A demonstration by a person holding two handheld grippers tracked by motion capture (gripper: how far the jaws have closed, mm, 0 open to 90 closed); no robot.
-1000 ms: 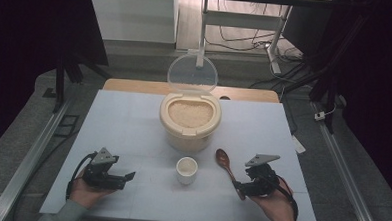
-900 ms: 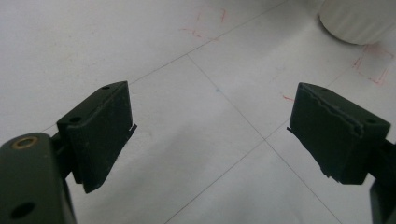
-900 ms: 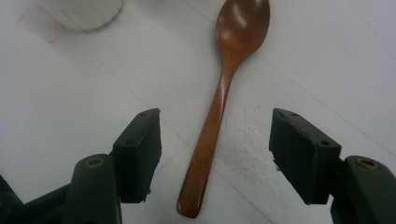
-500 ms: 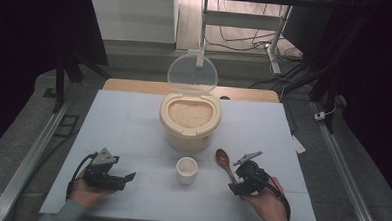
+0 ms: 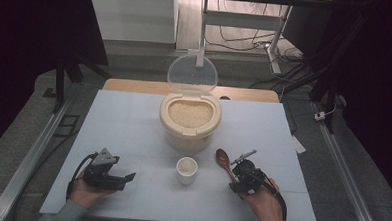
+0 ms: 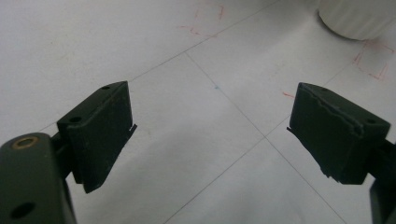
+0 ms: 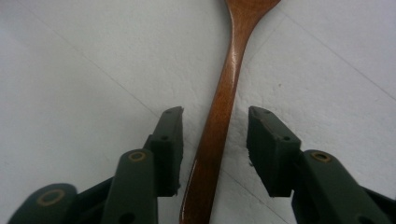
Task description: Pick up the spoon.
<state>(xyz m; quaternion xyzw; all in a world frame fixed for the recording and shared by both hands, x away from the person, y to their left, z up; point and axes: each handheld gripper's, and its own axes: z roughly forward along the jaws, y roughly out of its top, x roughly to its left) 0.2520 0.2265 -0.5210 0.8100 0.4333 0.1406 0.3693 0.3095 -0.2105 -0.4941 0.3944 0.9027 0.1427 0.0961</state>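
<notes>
**Jaws astride the spoon handle**

My right gripper (image 7: 215, 149) is low on the table (image 5: 133, 123), jaws narrowed either side of the wooden spoon (image 7: 223, 98) handle, with slim gaps showing, so not quite clamped as far as I can tell. The spoon lies flat, bowl pointing to 11 o'clock, towards the rice container (image 5: 189, 121). The small white cup (image 5: 187, 169) sits at 9 o'clock from it. My left gripper (image 6: 210, 140) gapes wide over bare table.
</notes>
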